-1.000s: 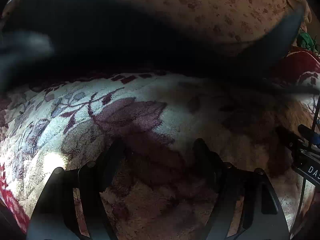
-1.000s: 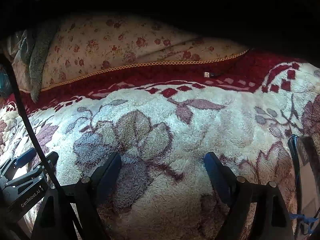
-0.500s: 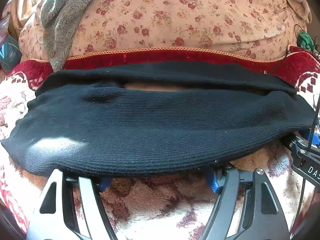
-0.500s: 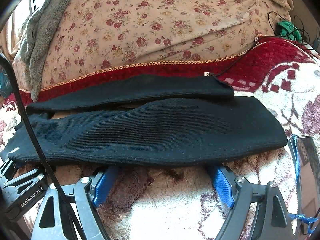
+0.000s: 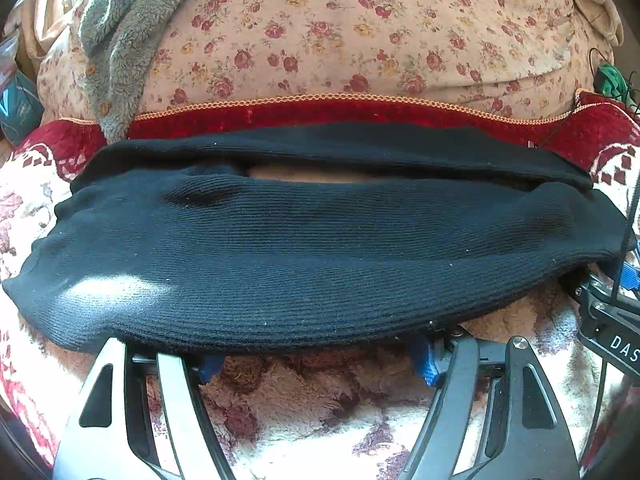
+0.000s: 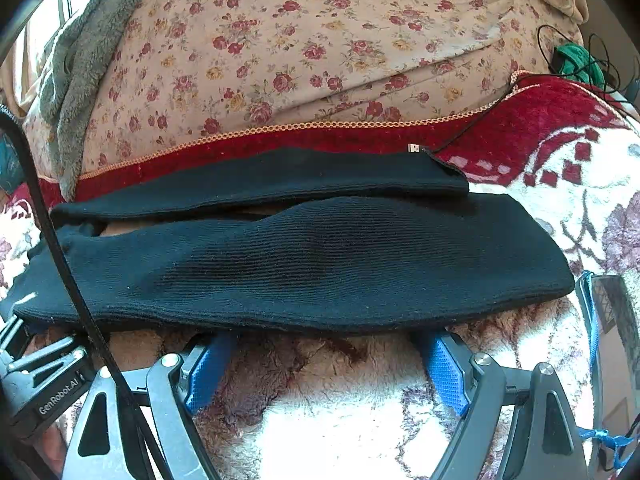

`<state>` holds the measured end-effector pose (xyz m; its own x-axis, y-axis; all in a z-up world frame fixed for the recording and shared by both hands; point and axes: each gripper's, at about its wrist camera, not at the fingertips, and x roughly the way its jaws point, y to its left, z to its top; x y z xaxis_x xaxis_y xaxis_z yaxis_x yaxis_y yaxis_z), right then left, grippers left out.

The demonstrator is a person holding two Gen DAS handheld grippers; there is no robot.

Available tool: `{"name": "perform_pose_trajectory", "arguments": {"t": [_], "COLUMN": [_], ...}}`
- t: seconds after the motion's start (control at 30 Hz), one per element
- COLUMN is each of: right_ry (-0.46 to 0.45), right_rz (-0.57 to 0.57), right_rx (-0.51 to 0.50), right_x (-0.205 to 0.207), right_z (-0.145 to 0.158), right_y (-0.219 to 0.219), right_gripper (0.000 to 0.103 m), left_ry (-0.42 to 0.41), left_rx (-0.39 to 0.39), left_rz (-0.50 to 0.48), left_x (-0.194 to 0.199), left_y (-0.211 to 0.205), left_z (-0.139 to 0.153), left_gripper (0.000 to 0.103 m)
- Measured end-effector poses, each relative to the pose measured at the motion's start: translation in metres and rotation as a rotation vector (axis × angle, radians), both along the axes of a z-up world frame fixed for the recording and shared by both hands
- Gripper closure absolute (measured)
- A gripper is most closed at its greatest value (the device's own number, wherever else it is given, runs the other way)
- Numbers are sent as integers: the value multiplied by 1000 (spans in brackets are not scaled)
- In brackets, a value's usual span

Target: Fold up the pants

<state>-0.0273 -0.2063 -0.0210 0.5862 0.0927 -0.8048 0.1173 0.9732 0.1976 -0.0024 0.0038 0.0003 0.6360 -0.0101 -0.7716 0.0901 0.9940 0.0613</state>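
Black pants (image 5: 312,248) lie flat across the floral blanket (image 5: 320,400), both legs side by side. Left gripper (image 5: 316,354) and right gripper (image 6: 324,350) both spread wide, fingertips tucked under the near edge, pinching nothing.

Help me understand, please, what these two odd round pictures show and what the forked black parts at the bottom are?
No robot arm is here: a person holds a two-finger tool in each hand, and each carries a wide-angle camera looking forward along its fingers. One picture comes from the left tongs, the other from the right tongs; the forked parts are their fingers with blue pads. Both stand open and hold nothing. Just ahead lie black ribbed pants, the two legs stretched sideways, on a plush flowered blanket. Behind it are a rose-print sheet and a grey fleece. The left tool also shows at the right picture's lower left edge.
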Motion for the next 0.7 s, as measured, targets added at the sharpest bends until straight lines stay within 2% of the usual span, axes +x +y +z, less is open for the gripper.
{"name": "perform_pose_trajectory", "arguments": {"t": [0.17,0.2,0.27,0.37,0.43,0.47,0.53,0.57,0.6,0.67,0.7], "right_ry": [8,28,34,3,14,13,-2,-45,-72,-104,-123], "right_rz": [2,15,48,82,64,55,40,40,42,49,57], "right_rx": [1,-31,-23,39,97,123,164,129,141,136,109], "right_x": [6,7,6,-2,-12,-17,-26,-28,-32,-41,-45], "right_z": [2,3,5,9,16,22,31,34,39,50,56], "right_y": [2,2,-2,-5,-7,-9,-10,-6,-4,0,4], "right_gripper": [18,18,18,18,19,24,27,27,27,27,27], "left_ry": [0,3,2,-18,13,97,82,56,33,-33,-40], "left_rx": [-2,-4,-9,56,55,50,50,57,55,18,10], "left_rz": [-30,-29,-19,-3,-6,-6,2,3,5,7,9], "left_x": [-10,-14,-24,-37,-43,-42,-47,-51,-54,-64,-66], "left_y": [0,1,6,11,16,21,25,26,27,33,35], "left_z": [5,7,12,24,32,39,49,54,59,63,66], "left_gripper": [30,30,30,30,30,30,30,30,30,30,30]}}
